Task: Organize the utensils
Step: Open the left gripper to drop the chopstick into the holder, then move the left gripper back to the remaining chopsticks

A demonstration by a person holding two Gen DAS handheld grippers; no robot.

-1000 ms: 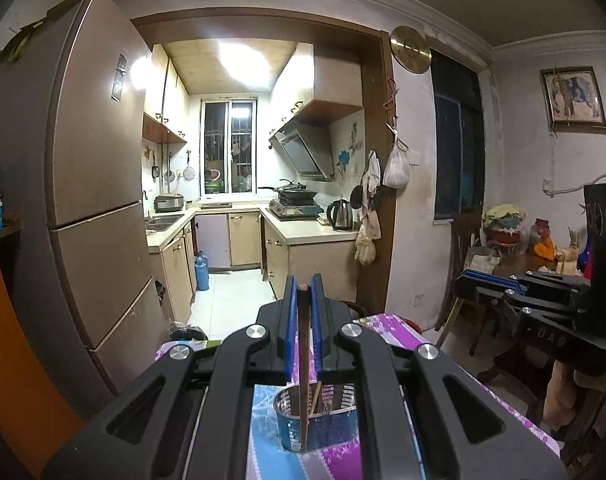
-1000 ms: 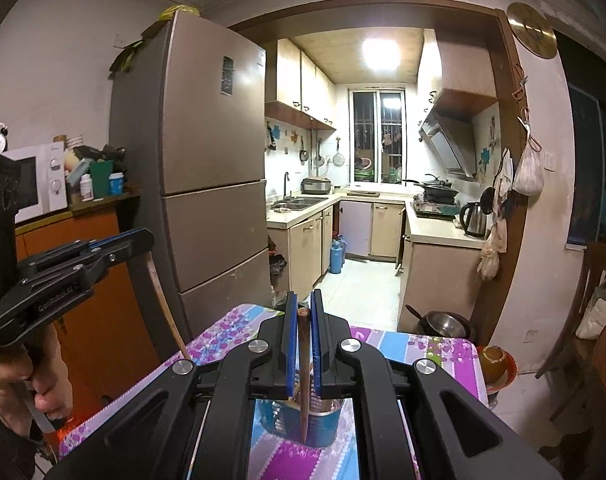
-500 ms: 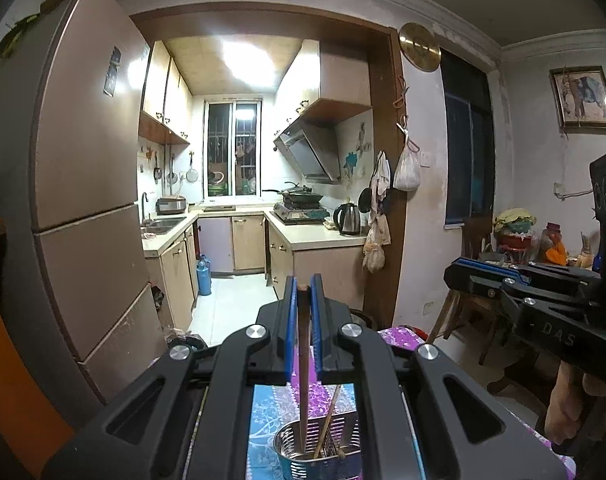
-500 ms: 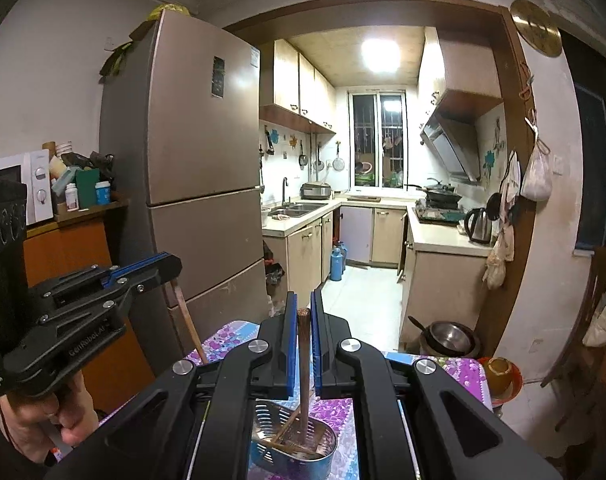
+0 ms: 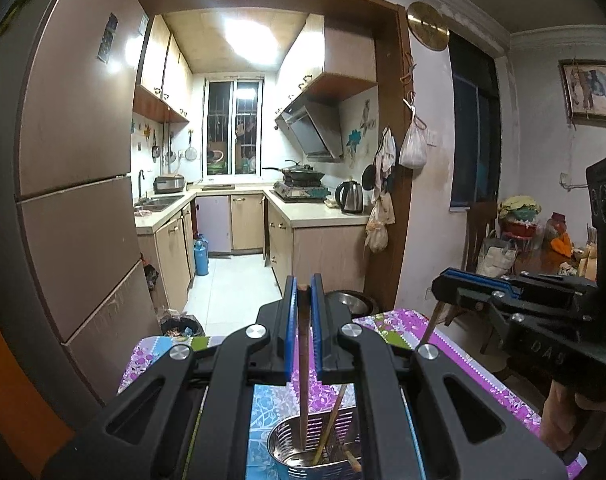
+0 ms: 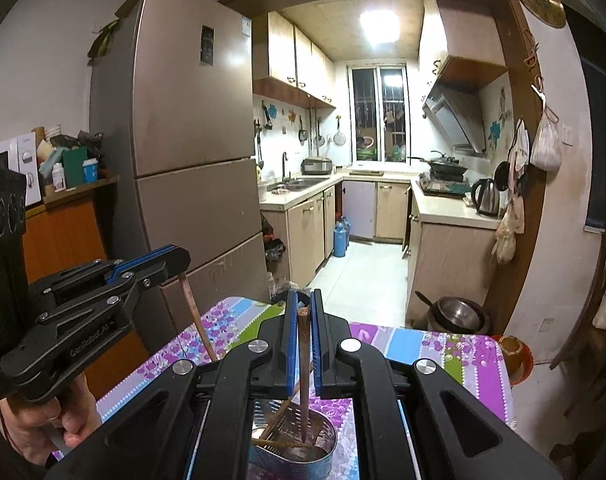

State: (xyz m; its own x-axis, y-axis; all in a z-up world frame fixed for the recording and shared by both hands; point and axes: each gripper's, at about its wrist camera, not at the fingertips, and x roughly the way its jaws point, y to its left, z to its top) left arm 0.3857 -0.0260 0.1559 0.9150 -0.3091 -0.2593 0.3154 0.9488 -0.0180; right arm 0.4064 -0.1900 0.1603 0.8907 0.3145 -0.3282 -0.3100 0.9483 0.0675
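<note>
Now, two grippers are over the flowered tablecloth (image 6: 443,350), and each one has a single wooden chopstick pinched between its blue pads. The left gripper (image 5: 301,284) has its jaws drawn in narrow on its chopstick (image 5: 303,364), which hangs nearly straight down, lower end inside the perforated metal utensil holder (image 5: 335,424) on the table. In that view I count two more sticks leaning in the holder besides the held one, though the bottom edge of the frame cuts the holder off, so there may be more I cannot see. Over to the right gripper (image 6: 303,298): its jaws are likewise narrow, clamped on the second chopstick (image 6: 304,376), tip down inside the same holder (image 6: 323,440). From this side the left gripper appears at the left edge, gripped by a hand (image 6: 43,420), its chopstick slanting down toward the holder. The left wrist view shows the mirror of that: the right gripper at the right edge, a hand (image 5: 559,416) under it, its stick angling down behind the near gripper. So that is two chopsticks held, one per gripper, both poised in one holder. Behind the table stand one tall fridge (image 6: 191,152) and the lit kitchen.
</note>
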